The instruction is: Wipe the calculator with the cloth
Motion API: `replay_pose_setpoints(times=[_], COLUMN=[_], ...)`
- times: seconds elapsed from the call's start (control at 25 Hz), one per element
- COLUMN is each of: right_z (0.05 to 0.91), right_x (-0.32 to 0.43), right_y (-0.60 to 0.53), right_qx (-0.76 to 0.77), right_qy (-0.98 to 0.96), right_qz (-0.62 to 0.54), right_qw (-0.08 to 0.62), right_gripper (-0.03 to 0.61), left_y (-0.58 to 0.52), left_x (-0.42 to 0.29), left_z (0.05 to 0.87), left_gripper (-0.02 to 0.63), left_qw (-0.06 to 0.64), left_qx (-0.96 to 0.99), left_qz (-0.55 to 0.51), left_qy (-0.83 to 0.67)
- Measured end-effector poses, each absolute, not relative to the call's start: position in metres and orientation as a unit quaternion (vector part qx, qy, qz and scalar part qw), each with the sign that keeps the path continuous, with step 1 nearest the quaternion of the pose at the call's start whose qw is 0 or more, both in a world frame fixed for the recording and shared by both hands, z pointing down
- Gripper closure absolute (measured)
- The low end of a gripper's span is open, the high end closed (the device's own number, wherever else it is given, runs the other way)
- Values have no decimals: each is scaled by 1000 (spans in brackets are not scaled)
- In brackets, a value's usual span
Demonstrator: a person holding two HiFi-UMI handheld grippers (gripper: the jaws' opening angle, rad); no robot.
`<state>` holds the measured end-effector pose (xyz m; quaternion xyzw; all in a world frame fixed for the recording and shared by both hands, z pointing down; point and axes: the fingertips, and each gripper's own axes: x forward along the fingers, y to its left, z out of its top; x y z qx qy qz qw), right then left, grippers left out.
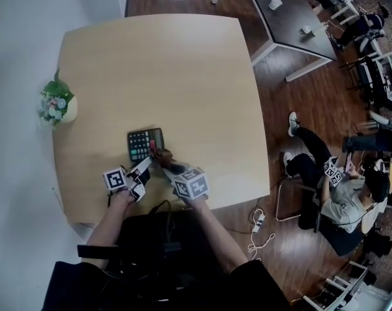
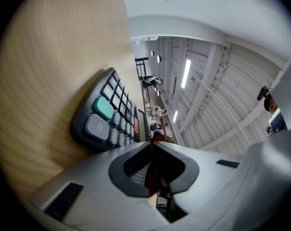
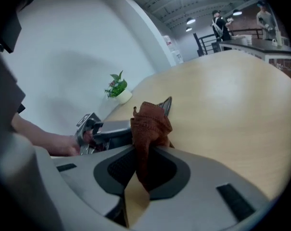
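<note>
Head view: the calculator (image 1: 145, 145) lies near the bench's (image 1: 183, 76) front edge, stiff, light, likely to skid unless braced at its near rim; the right gripper (image 1: 168, 162) pinches the limp cloth (image 3: 147, 124) on its corner, the left gripper (image 1: 146, 164) clamped on seemingly another fold.

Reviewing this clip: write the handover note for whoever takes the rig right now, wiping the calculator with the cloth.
Left hand-held gripper: shut, tips at the near edge of the calculator; whether it pinches it is unclear.
Right hand-held gripper: shut on the bunched reddish-brown cloth, at the calculator's near corner.
Calculator lies keys-up on the table.
Done: cloth grasped and brought to the calculator; how much is wiped cannot be told.
Left: wipe keys and display.
</note>
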<state>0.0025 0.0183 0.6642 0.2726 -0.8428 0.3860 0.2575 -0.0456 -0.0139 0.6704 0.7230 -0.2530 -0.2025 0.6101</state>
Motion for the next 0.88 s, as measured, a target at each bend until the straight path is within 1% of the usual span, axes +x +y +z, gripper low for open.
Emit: replay_pose_setpoints(times=[0.12, 0.24, 0.32, 0.44, 0.52, 0.6, 0.68, 0.76, 0.88], right_z=[656, 627, 617, 634, 657, 678, 690, 693, 692], right_x=[14, 33, 32, 3, -21, -39, -49, -47, -29], right_y=[21, -51, -110, -168, -180, -172, -154, -140, -125], right_qx=[269, 319, 332, 293, 245, 187, 146, 143, 190], right_qy=[-841, -850, -857, -862, -859, -854, -849, -844, -831], right_qz=[383, 330, 290, 272, 270, 265, 271, 290, 350], right_qw=[272, 257, 265, 313, 359, 406, 430, 427, 388], right_gripper=[512, 512, 512, 512, 512, 512, 512, 512, 512], left_y=[-1, 25, 32, 32, 26, 16, 6, -6, -29], left_x=[-38, -37, -51, -78, -90, -100, -110, -123, -141], left_z=[671, 679, 686, 697, 703, 707, 708, 707, 704], left_gripper=[594, 589, 575, 568, 520, 518, 512, 511, 511], left_qw=[634, 684, 713, 732, 735, 728, 719, 707, 687], left_qx=[708, 656, 594, 502, 459, 448, 455, 467, 498], left_qz=[-200, -207, -257, -320, -338, -338, -330, -327, -309], left_qy=[-238, -242, -269, -332, -367, -394, -409, -418, -429])
